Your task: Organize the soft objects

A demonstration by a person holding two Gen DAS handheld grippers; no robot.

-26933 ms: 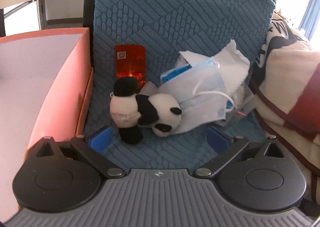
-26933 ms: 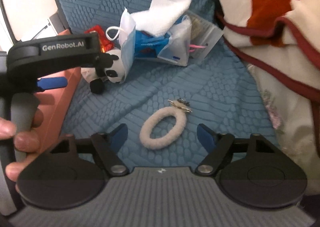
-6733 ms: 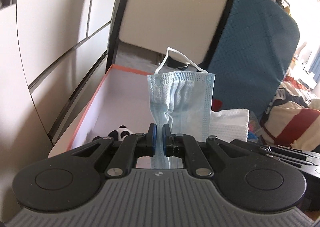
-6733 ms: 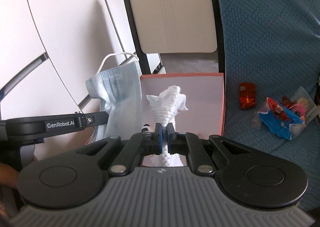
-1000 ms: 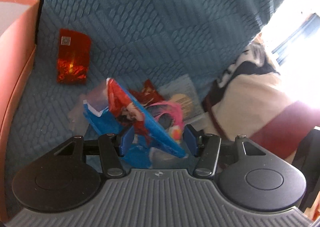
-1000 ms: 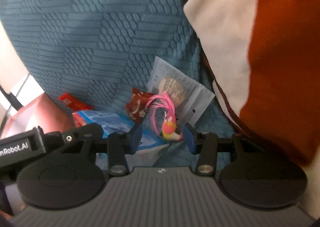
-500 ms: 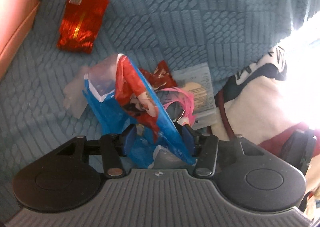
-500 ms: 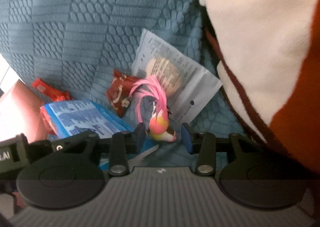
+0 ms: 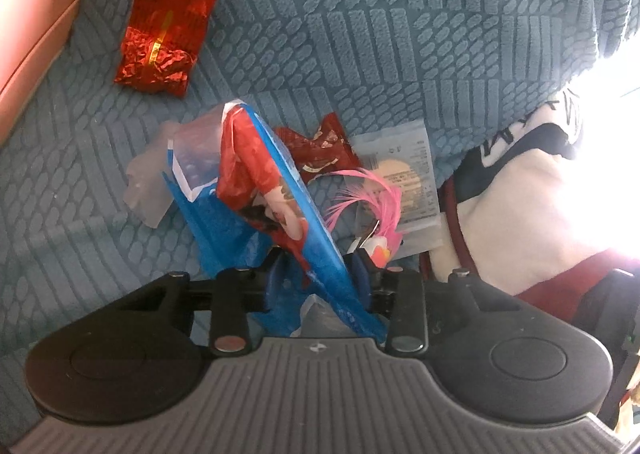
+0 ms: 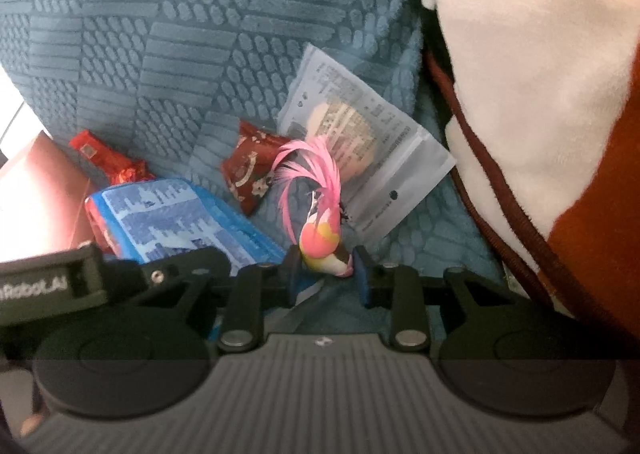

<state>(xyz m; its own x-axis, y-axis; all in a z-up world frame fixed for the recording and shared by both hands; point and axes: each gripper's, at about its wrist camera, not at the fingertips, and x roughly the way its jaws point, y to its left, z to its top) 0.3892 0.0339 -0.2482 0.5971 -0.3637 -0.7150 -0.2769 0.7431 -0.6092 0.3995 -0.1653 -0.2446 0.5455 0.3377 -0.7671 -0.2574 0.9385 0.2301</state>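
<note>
Two grippers, both lowered onto the blue textured seat cover (image 9: 400, 34), each mid-grasp.

Item 1: left gripper (image 9: 316, 274), jaws just closing, partly open, astride the blue and red plastic packet (image 9: 276, 194); the pads look near its sides, though whether they press on it yet is hard to tell.

Item 2: right gripper (image 10: 326, 270), jaws likewise just closing, narrow gap, the pink feathered bird toy (image 10: 320, 230) lying between the fingertips, apparently not yet pinched.

Other stock on the seat: red foil sachet (image 9: 166, 22) lying apart near the pink box (image 9: 24, 46); small dark red wrapper (image 10: 252, 170) and clear zip pouch (image 10: 360, 142) just behind the toy; cream and red blanket (image 10: 540, 54) alongside.

Step in hand: picking up, two pieces at once. Next move calls for closing fully, confirming hold, then lifting clear without dragging neighbouring wrappers.
</note>
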